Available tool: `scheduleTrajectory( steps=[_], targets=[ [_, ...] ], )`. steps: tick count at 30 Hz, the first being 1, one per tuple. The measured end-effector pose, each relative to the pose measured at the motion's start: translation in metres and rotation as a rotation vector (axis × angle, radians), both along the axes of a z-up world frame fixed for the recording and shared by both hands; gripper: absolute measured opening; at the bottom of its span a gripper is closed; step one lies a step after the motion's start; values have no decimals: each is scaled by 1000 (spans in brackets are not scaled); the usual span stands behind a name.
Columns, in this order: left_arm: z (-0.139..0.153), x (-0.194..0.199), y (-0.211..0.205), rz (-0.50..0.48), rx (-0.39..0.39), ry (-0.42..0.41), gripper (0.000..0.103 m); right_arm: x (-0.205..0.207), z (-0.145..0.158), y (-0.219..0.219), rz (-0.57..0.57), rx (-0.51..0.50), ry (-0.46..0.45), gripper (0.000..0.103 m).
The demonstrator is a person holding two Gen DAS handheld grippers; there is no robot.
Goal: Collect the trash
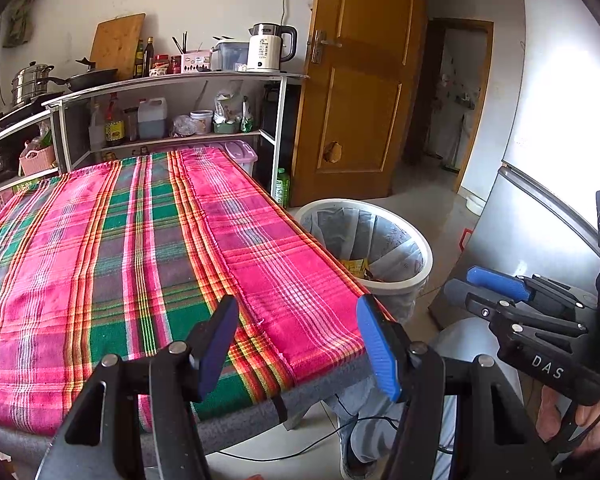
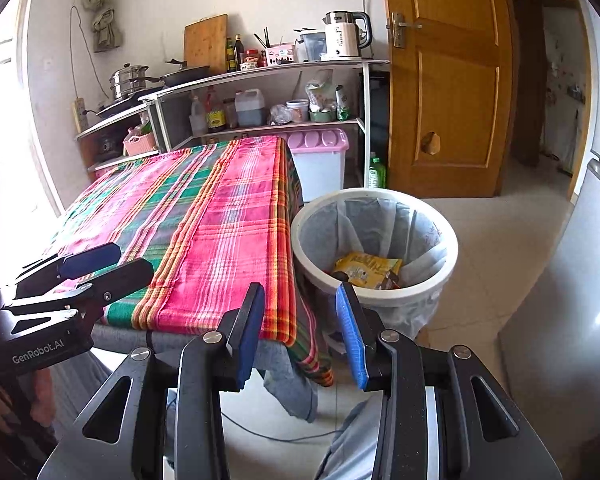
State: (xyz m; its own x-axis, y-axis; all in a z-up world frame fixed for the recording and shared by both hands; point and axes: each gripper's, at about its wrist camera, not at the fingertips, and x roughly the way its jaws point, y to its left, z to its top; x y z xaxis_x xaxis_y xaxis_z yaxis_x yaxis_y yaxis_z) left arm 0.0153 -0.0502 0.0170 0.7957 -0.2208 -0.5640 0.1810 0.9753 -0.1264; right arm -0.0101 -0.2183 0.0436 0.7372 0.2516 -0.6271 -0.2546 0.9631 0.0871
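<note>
A white trash bin [image 1: 424, 258] [image 2: 452, 248] with a clear liner stands on the floor by the table's right edge. A yellow snack wrapper [image 1: 354, 267] [image 2: 366, 269] lies inside it. The table's plaid cloth [image 1: 140, 260] [image 2: 204, 232] shows no loose trash. My left gripper [image 1: 298, 344] [image 2: 133, 262] hovers open over the table's near right corner, with nothing between its fingers. My right gripper [image 2: 300, 334] [image 1: 460, 280] is open too and holds nothing; it hangs off the table's near corner, short of the bin.
A shelf unit [image 2: 260, 72] with a kettle, pots and bottles lines the back wall. A pink-lidded storage box [image 2: 320, 160] sits behind the bin. A wooden door [image 2: 448, 80] stands at the back right and a grey fridge [image 2: 572, 320] close on the right. A cable [image 2: 268, 432] lies on the floor.
</note>
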Motion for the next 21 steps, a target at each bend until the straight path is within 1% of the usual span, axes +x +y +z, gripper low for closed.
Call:
scheduleTrajectory(
  steps=[21],
  targets=[
    [0, 1, -4, -4, 0, 8, 63, 4, -2, 0, 4, -6, 9, 39]
  ],
)
